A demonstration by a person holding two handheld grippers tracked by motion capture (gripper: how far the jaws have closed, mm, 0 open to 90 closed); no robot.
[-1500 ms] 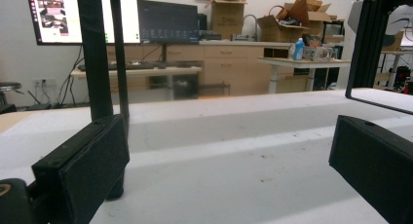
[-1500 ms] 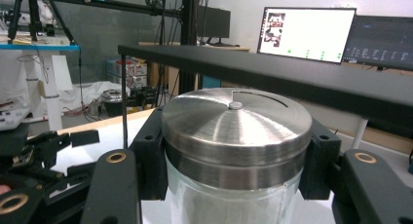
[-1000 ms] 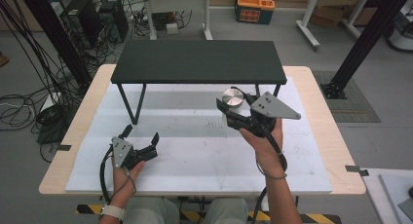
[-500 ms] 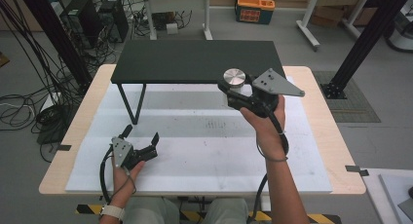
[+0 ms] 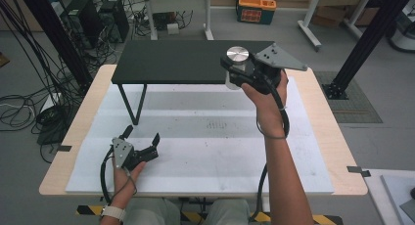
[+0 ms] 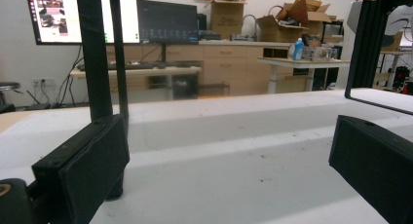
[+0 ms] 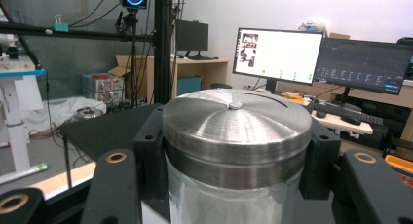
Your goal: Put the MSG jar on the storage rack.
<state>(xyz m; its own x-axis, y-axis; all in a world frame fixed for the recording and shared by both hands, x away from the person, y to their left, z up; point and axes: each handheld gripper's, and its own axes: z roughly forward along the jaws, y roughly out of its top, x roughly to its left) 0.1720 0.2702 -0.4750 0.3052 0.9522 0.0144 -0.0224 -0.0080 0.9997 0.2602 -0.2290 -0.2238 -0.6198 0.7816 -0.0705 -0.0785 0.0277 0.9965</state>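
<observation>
A glass jar with a brushed metal lid (image 5: 238,54) is held in the air at the front right edge of the black shelf (image 5: 171,61). My right gripper (image 5: 239,72) is shut on it, its jaws clamping the jar just under the lid. In the right gripper view the lid (image 7: 236,121) sits between the two black jaws, above the shelf top (image 7: 107,129). My left gripper (image 5: 142,135) rests on the white mat (image 5: 205,137) at the near left. It is open with nothing between its fingers (image 6: 83,170).
The black shelf stands on thin legs (image 5: 131,105) over the far half of the mat. Wooden table edge (image 5: 318,112) runs along the right. Cables and desks lie on the floor beyond the table.
My right gripper has risen with the jar and moved farther away, up to the shelf's front right edge. The left gripper has stayed put.
</observation>
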